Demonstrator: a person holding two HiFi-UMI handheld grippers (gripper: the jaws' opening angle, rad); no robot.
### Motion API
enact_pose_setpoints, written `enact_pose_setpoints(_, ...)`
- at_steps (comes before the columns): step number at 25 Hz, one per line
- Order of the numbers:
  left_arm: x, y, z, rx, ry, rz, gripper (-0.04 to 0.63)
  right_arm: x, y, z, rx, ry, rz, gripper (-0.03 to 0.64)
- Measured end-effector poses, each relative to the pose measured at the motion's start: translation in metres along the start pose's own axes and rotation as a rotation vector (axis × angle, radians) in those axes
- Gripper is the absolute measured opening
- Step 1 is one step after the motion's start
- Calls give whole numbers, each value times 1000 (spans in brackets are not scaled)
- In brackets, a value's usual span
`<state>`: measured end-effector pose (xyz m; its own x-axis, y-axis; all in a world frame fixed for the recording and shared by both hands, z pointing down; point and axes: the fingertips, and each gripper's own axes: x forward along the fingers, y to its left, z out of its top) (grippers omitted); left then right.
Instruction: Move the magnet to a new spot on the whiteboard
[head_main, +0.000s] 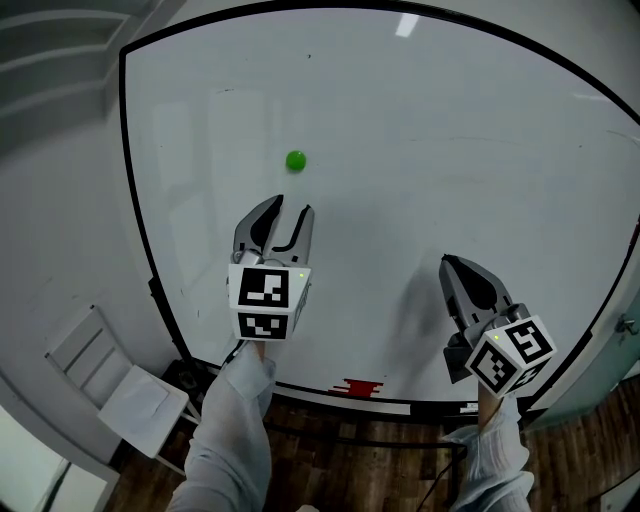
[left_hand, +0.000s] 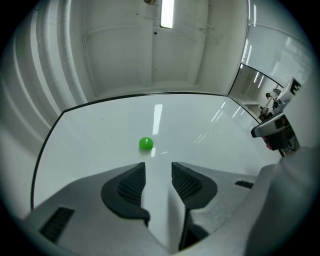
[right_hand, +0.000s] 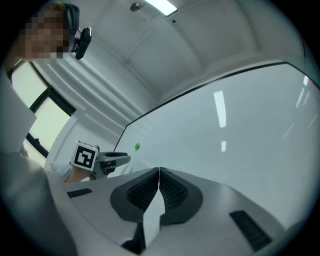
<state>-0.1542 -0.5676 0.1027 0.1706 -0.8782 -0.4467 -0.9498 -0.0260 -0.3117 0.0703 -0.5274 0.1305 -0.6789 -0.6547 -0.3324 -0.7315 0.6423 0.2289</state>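
1. left gripper (head_main: 289, 206): jaws apart with a moderate gap, nothing between them, tips aimed up the whiteboard (head_main: 450, 140).
2. magnet (head_main: 296, 160): green, round, no long axis, stuck on the board's upper left, near and straight ahead of the left tips, not touching.
3. right gripper (head_main: 449, 263): jaws pressed together, empty, well apart from the magnet. The left is nearer, so likely does the pick.

A small, round, glossy green magnet (head_main: 296, 160) is sticking to a large white whiteboard (head_main: 450, 130) with a thin black frame. It is sitting in the board's upper-left area, well apart from the frame. The board's shiny surface is reflecting streaks of ceiling light.
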Motion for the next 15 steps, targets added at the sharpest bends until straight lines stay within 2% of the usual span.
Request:
enact_pose_setpoints(3, -9, -10, -12, -30, 21, -30, 160, -7, 1, -4, 49, -5, 0, 28)
enact_pose_setpoints(12, -44, -49, -53, -124, 103, -129, 160, -33, 11, -42, 35, 52, -49, 28)
enact_pose_setpoints(15, -60, -61, -69, -152, 133, -153, 160, -45, 18, -61, 58, 78, -58, 28)
